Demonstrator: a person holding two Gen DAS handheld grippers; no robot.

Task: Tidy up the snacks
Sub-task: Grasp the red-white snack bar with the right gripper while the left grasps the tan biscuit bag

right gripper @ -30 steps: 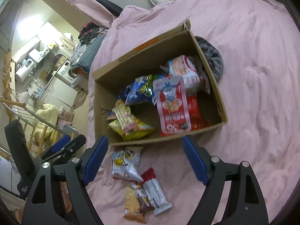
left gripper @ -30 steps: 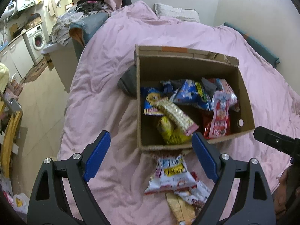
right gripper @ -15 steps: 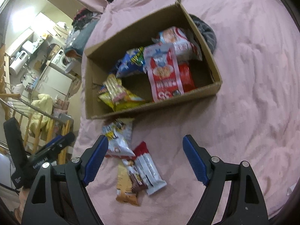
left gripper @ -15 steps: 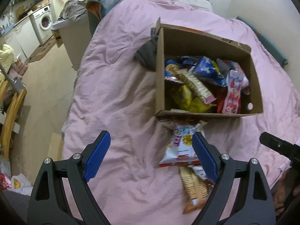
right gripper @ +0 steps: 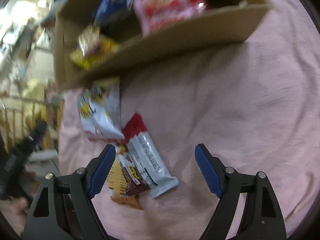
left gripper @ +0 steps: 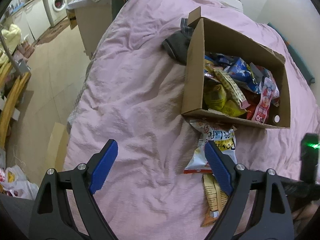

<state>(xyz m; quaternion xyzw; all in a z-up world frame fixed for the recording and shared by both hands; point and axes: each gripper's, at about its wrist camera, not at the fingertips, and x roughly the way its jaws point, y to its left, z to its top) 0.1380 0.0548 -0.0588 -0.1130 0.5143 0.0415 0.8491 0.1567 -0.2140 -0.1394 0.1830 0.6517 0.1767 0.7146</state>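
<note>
An open cardboard box (left gripper: 193, 84) (right gripper: 180, 42) full of snack packets sits on a pink bedspread (left gripper: 136, 92). In front of the box lie loose snacks: a white chip bag (left gripper: 218, 140) (right gripper: 100, 114), an orange-brown packet (left gripper: 213, 200) (right gripper: 120, 192), a brown chocolate bar (right gripper: 132, 178) and a red-and-silver wrapper (right gripper: 148, 156). My left gripper (left gripper: 161, 166) is open over bare bedspread, its right finger over the chip bag's edge. My right gripper (right gripper: 155, 170) hangs open just above the wrappers, nothing between its pads. That view is blurred.
A dark grey cloth (left gripper: 177, 44) lies against the box's far left corner. The bed edge drops to a tiled floor (left gripper: 40, 84) on the left, with a washing machine (left gripper: 57, 5) and clutter beyond. The other gripper's body (left gripper: 309, 160) shows at the right edge.
Both grippers have sunk toward the bed. The left view has swung left, so the box now sits upper right. The right gripper has come down close over the loose wrappers.
</note>
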